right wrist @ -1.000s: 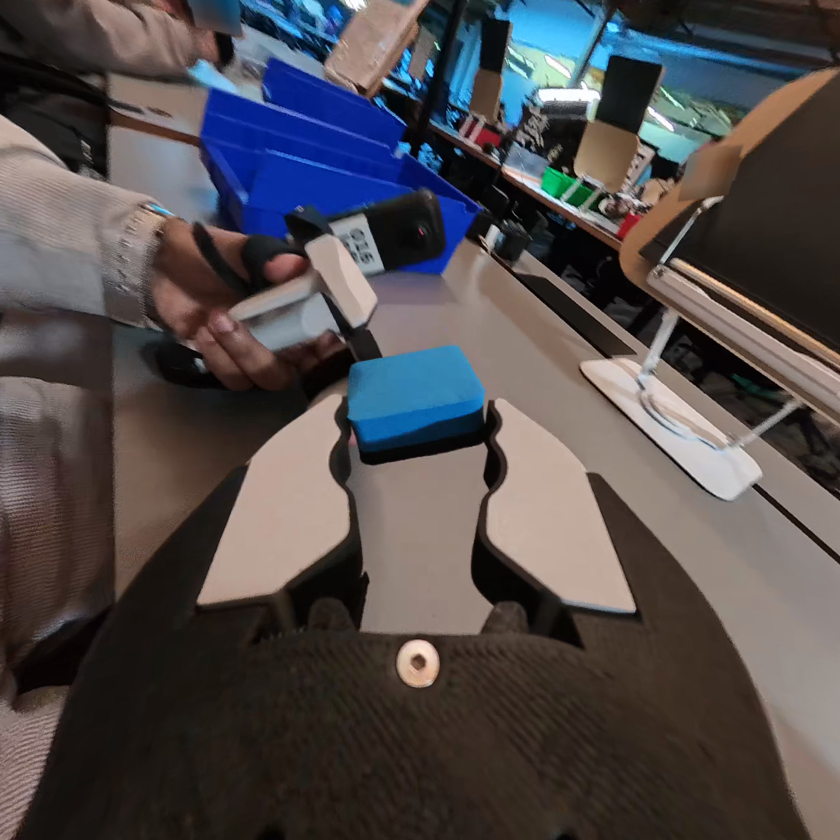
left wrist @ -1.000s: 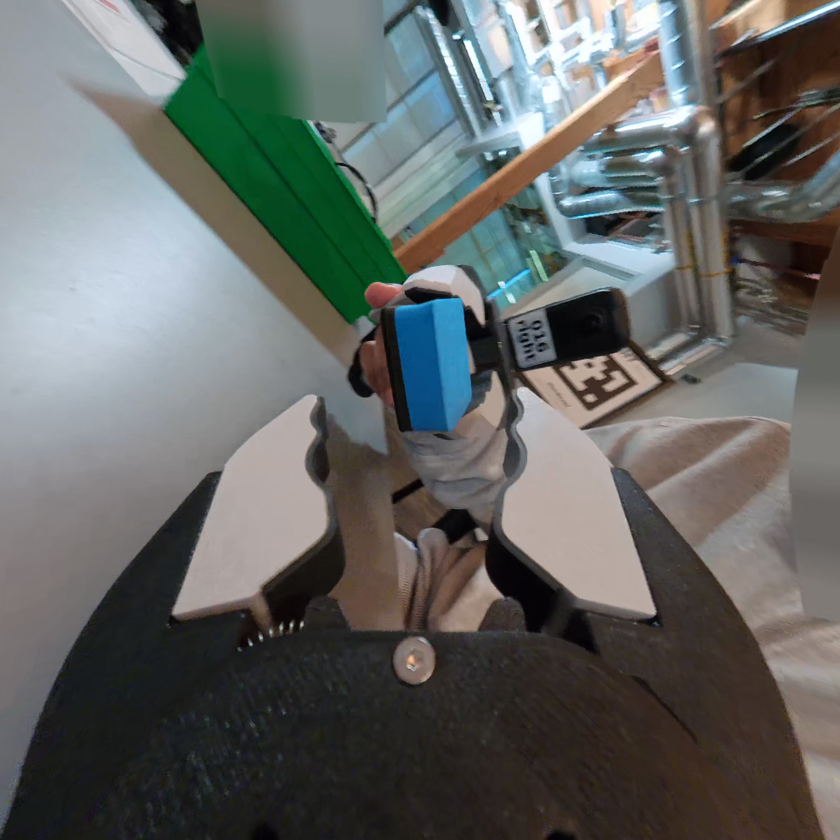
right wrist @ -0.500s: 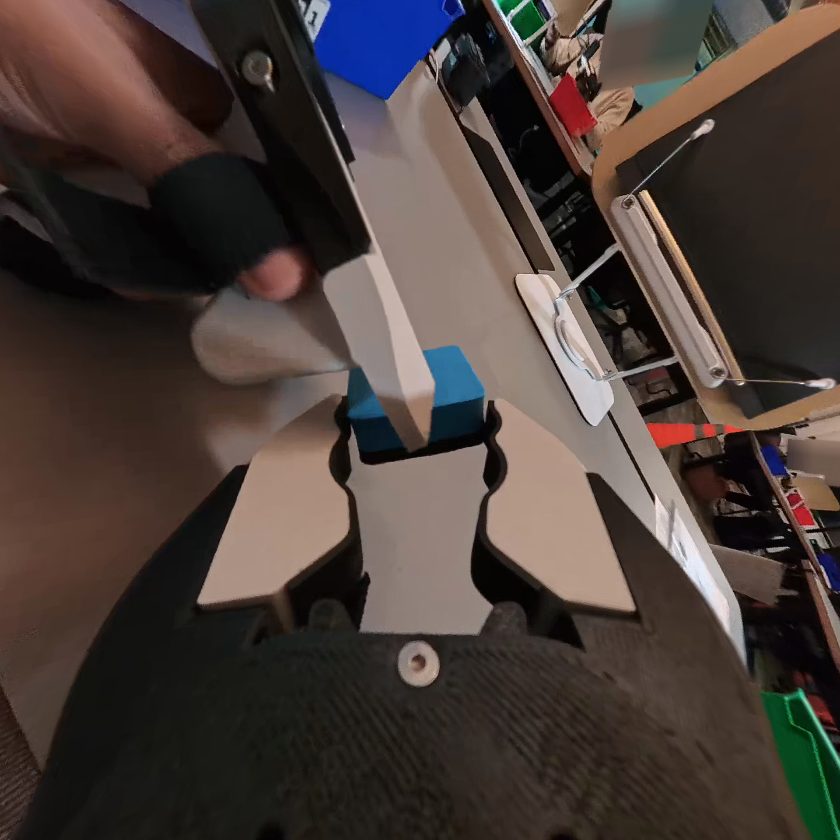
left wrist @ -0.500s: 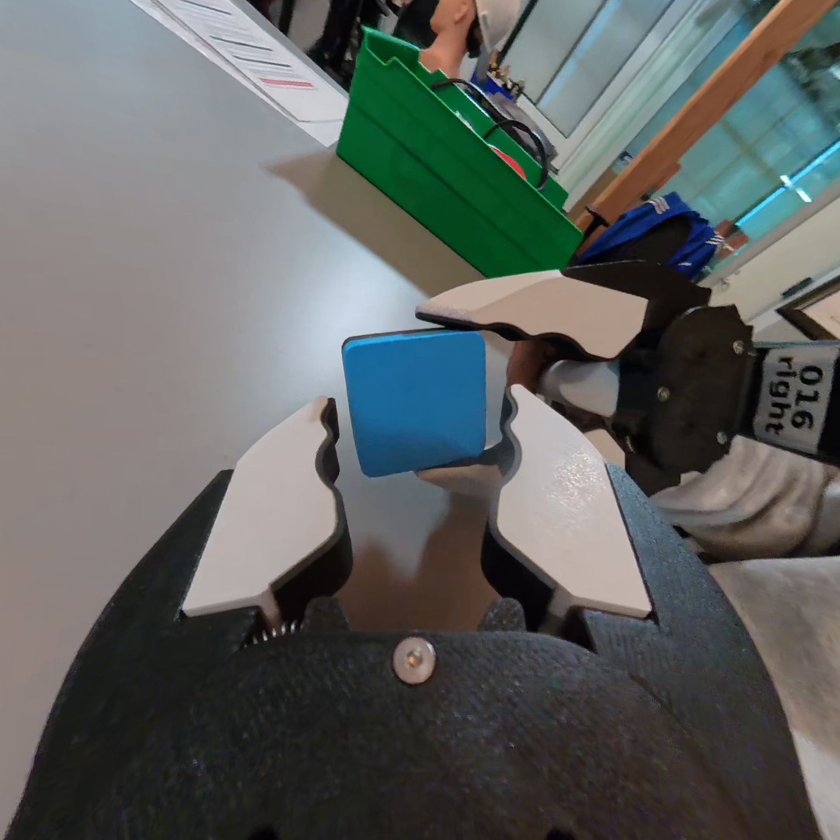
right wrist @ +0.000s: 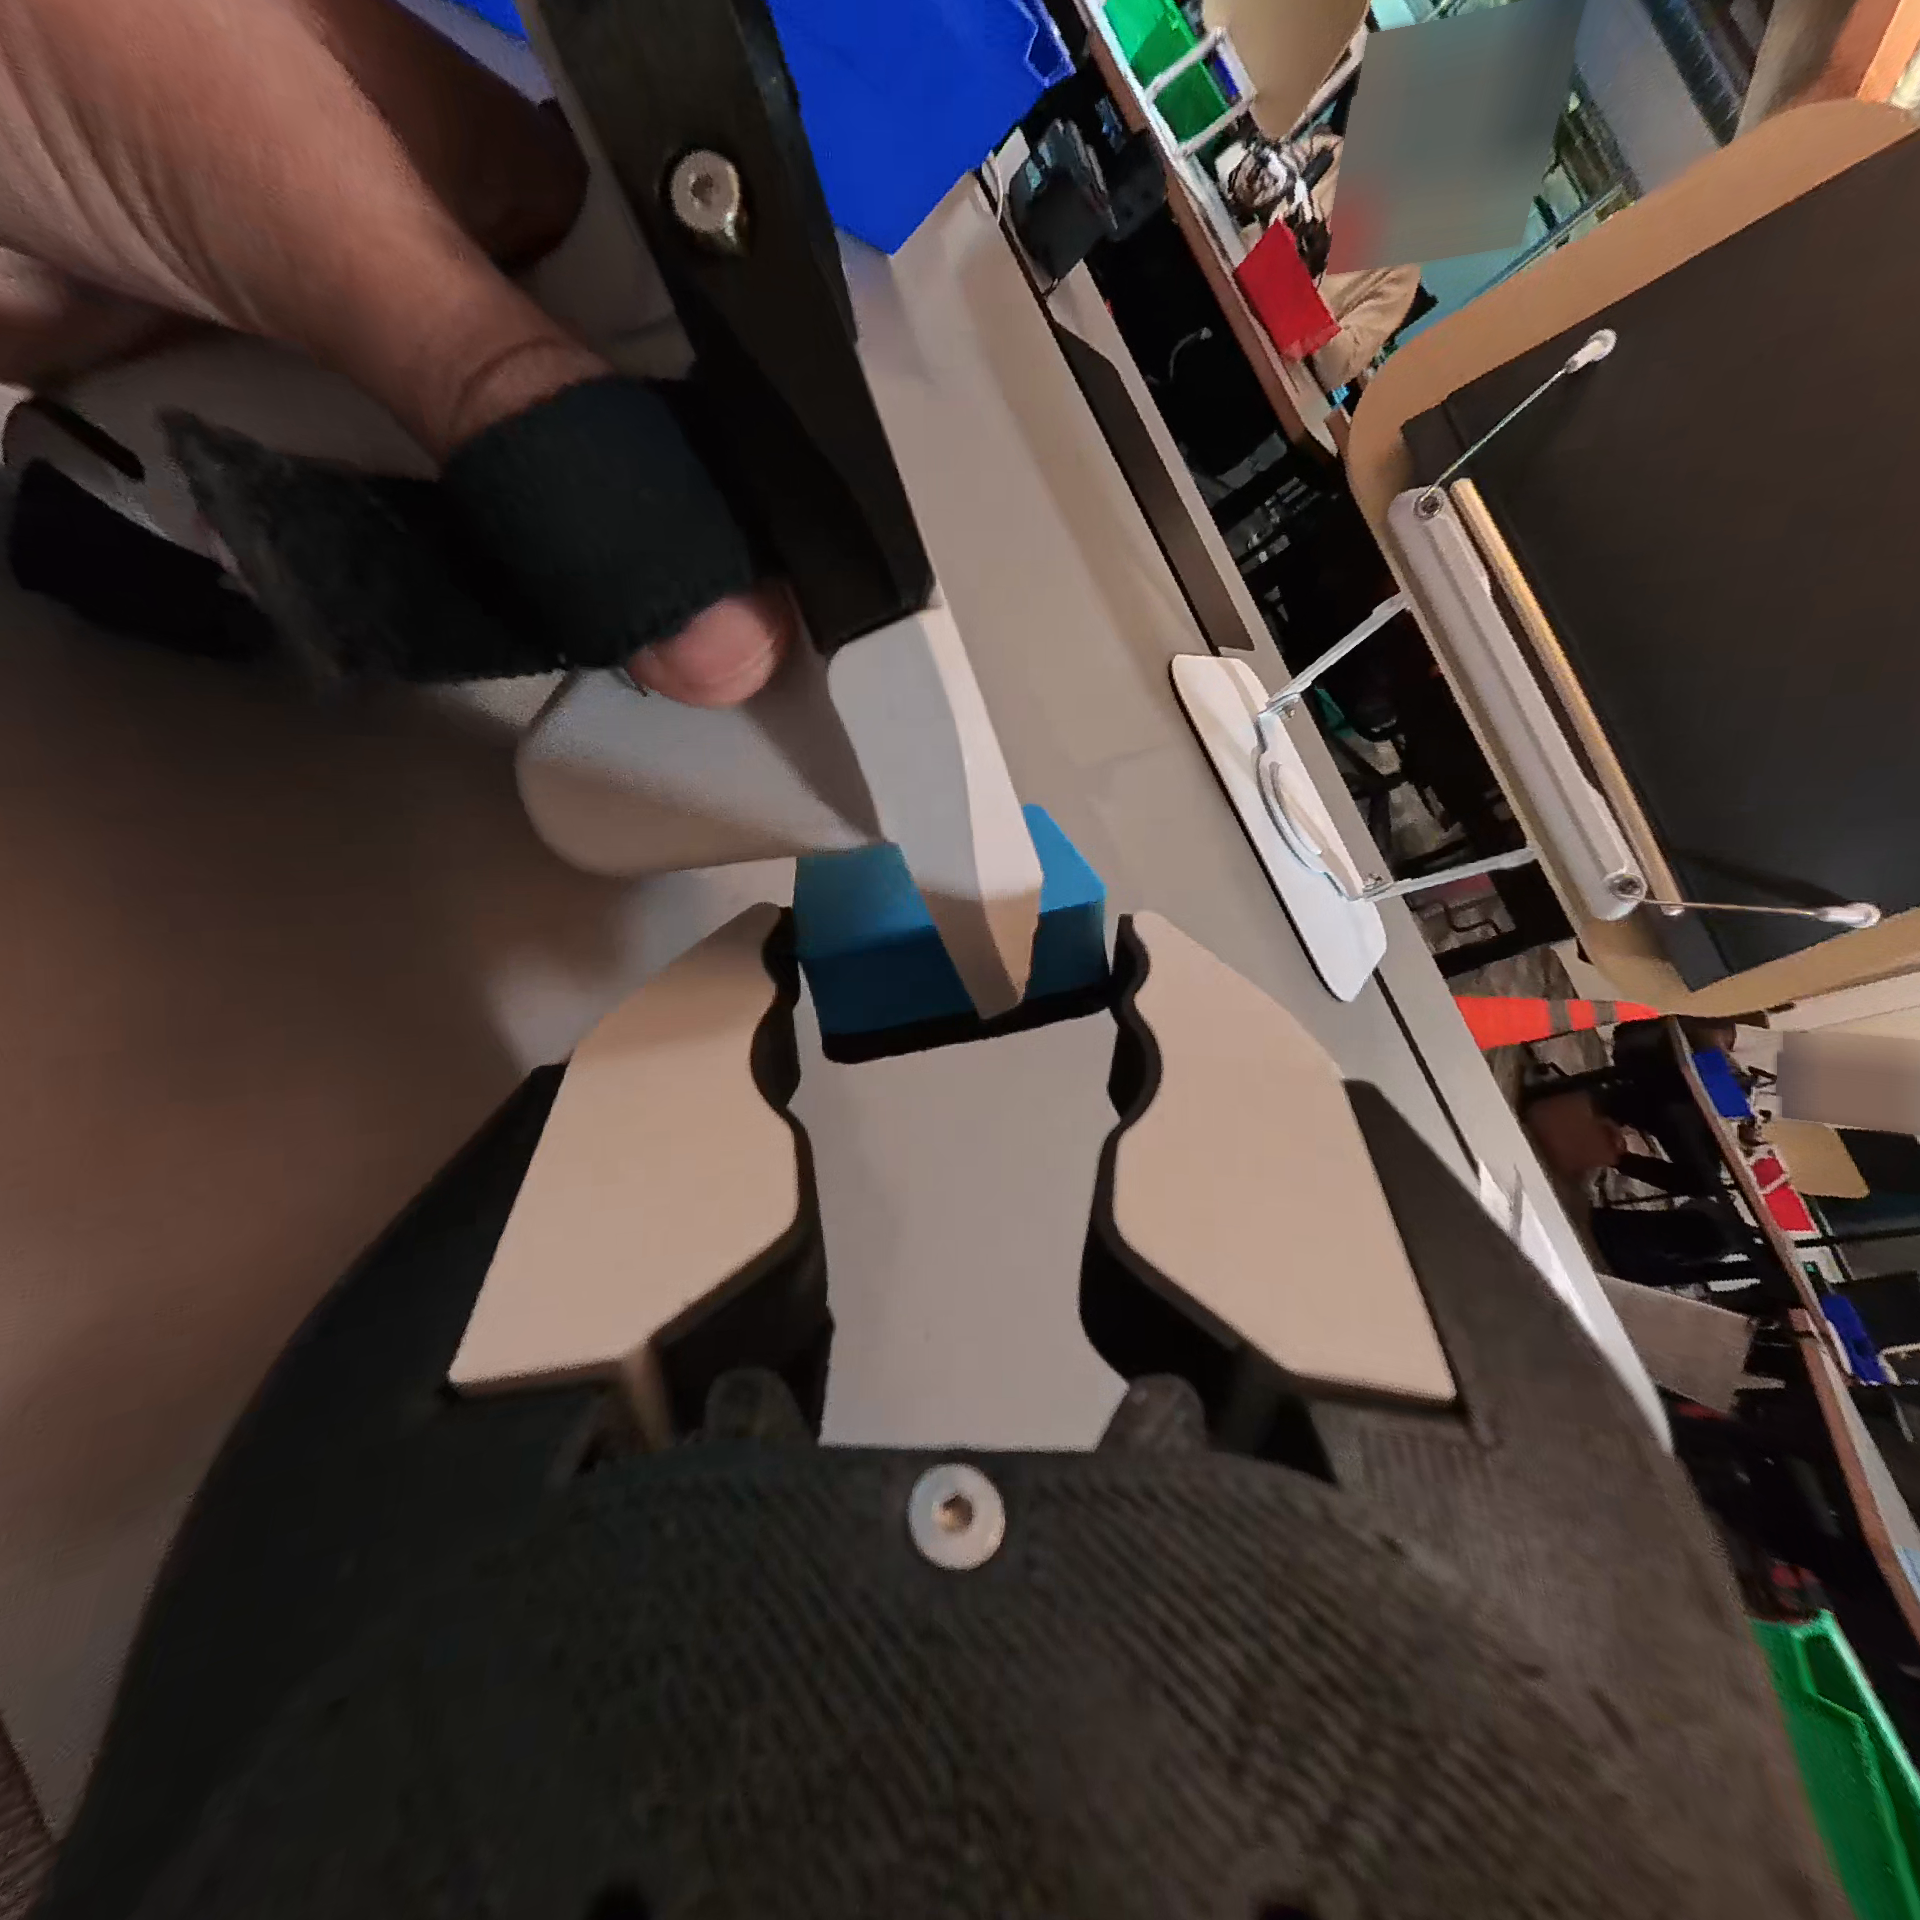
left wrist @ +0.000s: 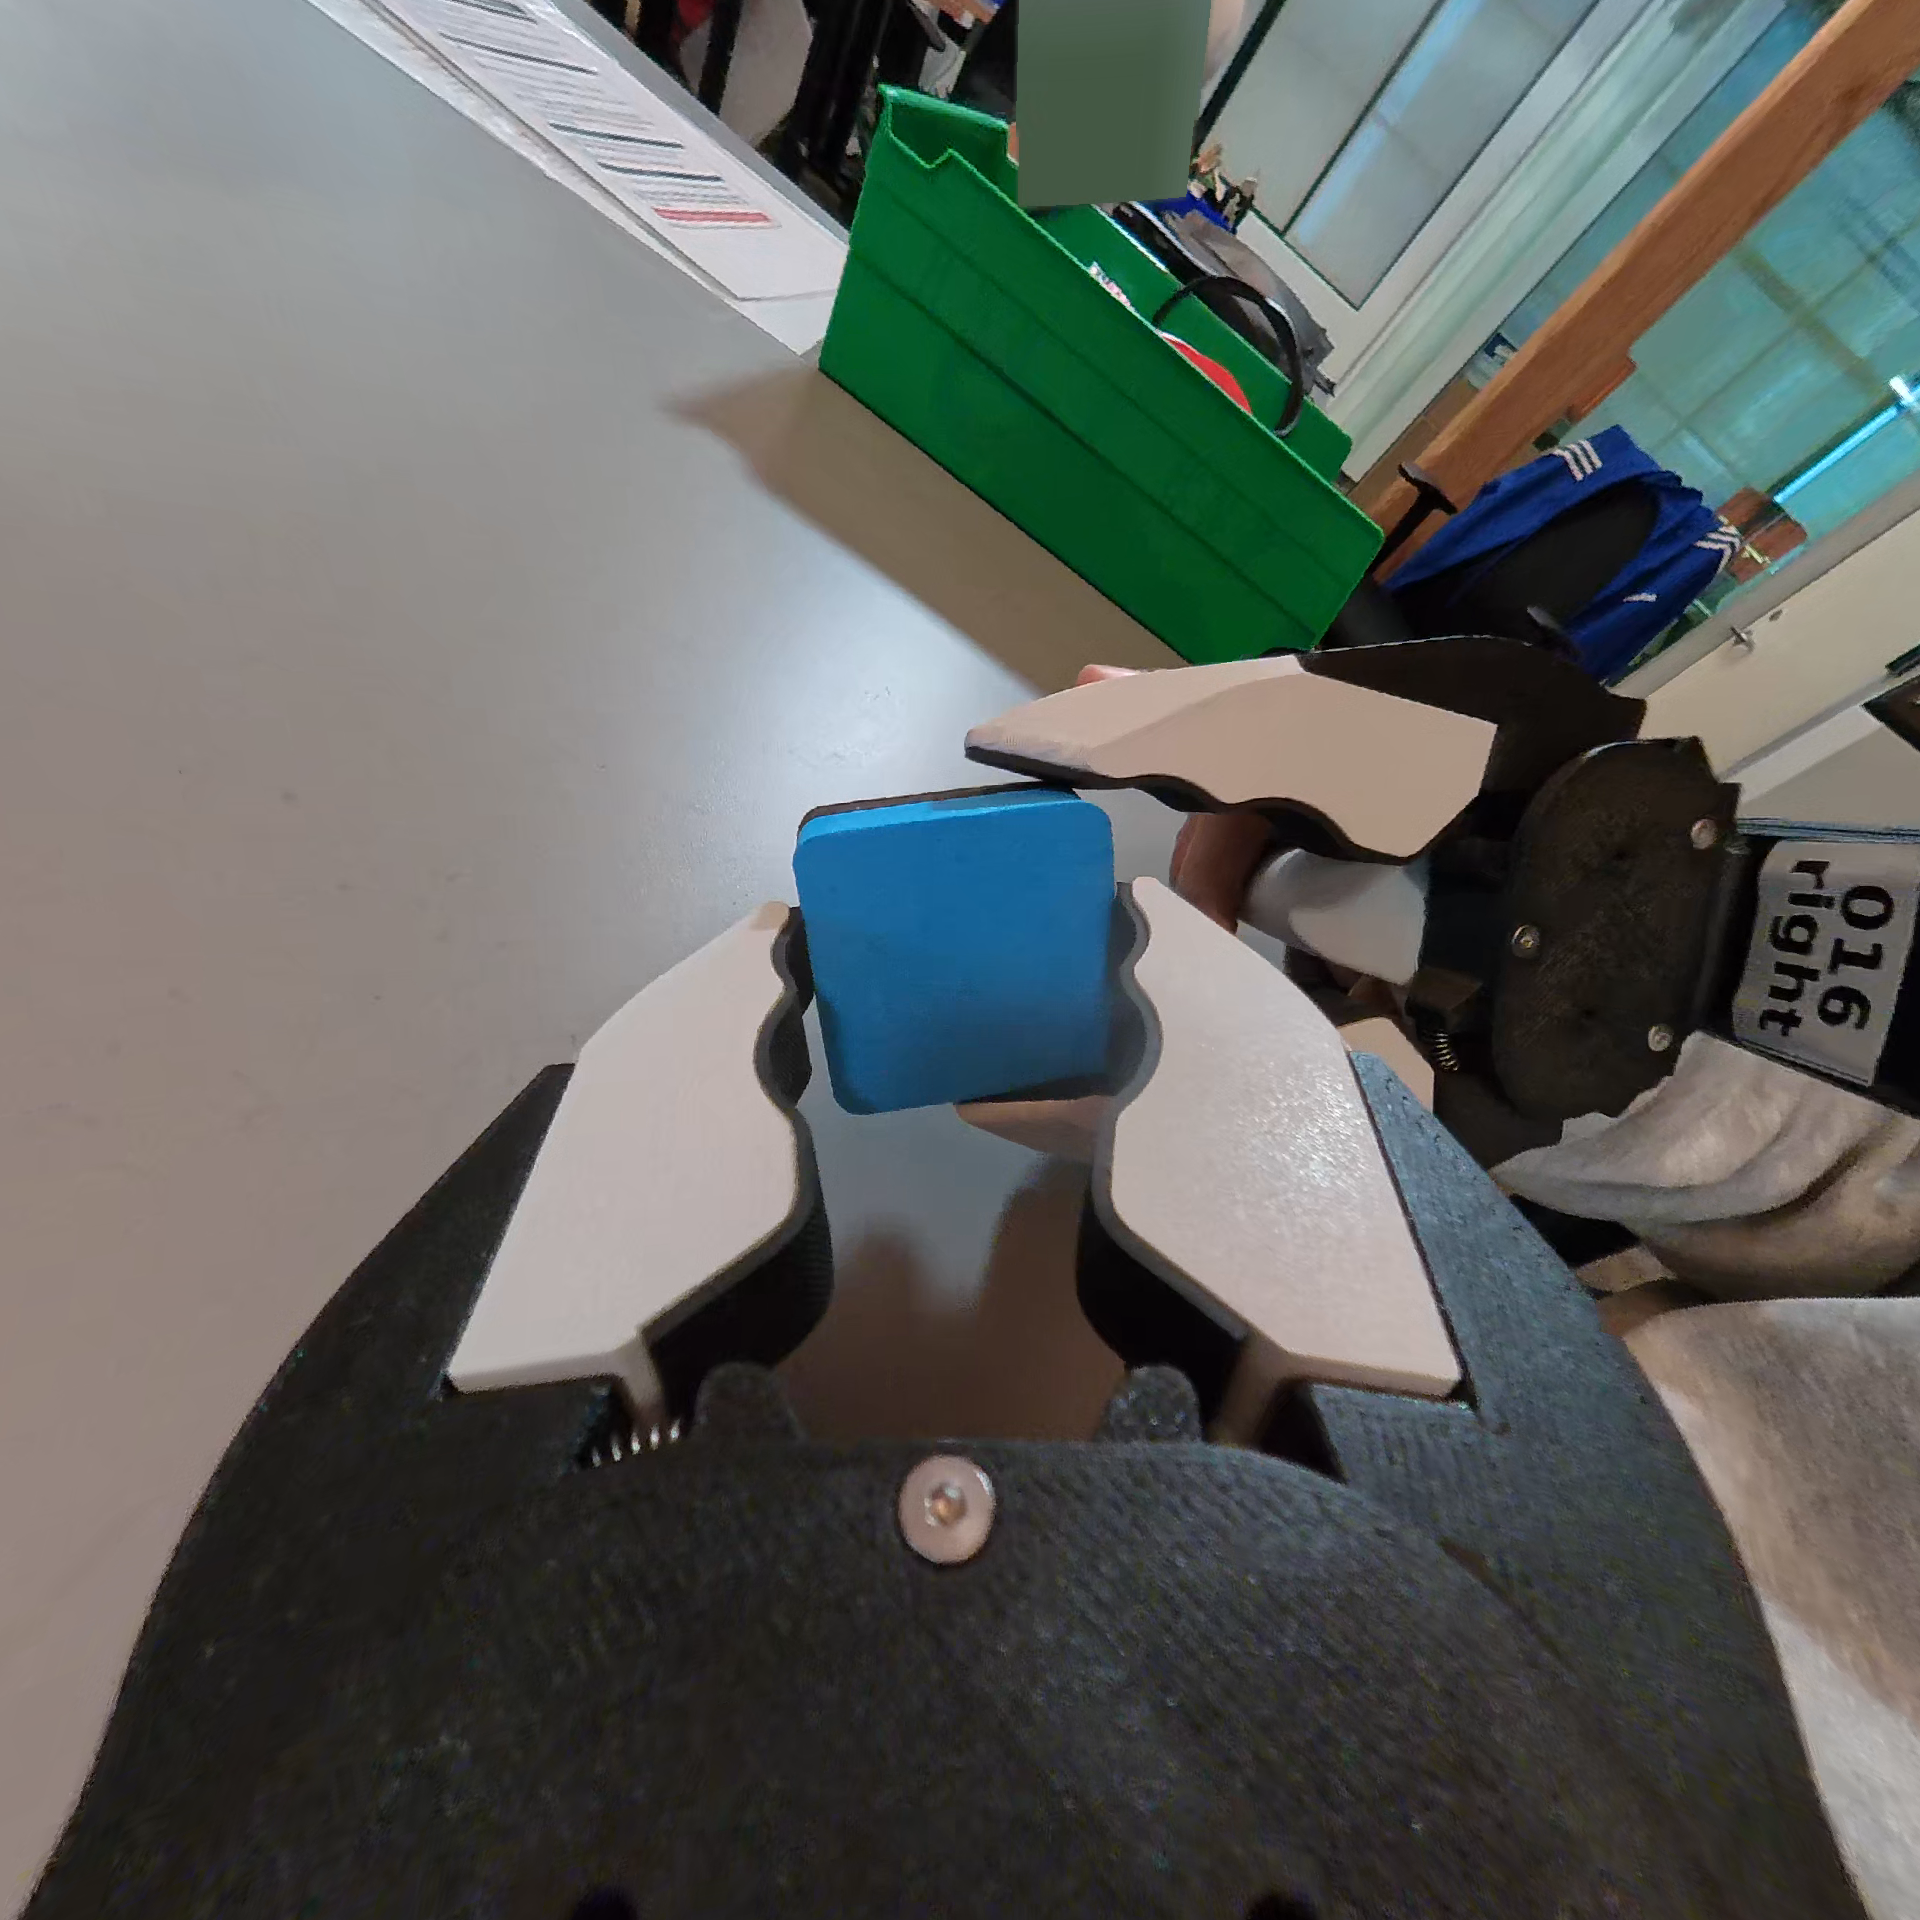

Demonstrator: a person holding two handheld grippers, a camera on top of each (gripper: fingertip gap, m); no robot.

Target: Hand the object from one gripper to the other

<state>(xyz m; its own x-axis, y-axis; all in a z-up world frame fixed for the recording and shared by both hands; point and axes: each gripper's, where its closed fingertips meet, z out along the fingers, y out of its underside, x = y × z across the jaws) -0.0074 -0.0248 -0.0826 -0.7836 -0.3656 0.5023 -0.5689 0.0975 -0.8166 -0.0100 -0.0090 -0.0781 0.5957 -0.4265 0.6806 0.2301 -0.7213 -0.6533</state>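
Behind your two grippers lies a wide grey table (left wrist: 364, 540), and at its far side stands a green bin (left wrist: 1081, 416). You can see a black looped cable (left wrist: 1236, 322) and something red in the green bin; the rest of its content is hidden by the wall. A white printed sheet (left wrist: 665, 177) lies on the table beside this bin. In the right wrist view a blue bin (right wrist: 904, 114) stands at the far end of the table, but its inside is not visible. A white flat base with a wire stand (right wrist: 1288, 831) rests near the table edge.

Your left gripper (left wrist: 956, 935) has its two fingers pressed against the left and right sides of the blue foam block (left wrist: 951, 956), so it grips the block. Your right gripper (right wrist: 956, 940) also holds the same block (right wrist: 862, 940) between its fingertips, from the other two sides. In the left wrist view one finger of the right gripper lies on the top edge of the block. The block is in the air above the table, held by both grippers at once. Your hand (right wrist: 312, 239) with a black finger strap holds the left gripper.
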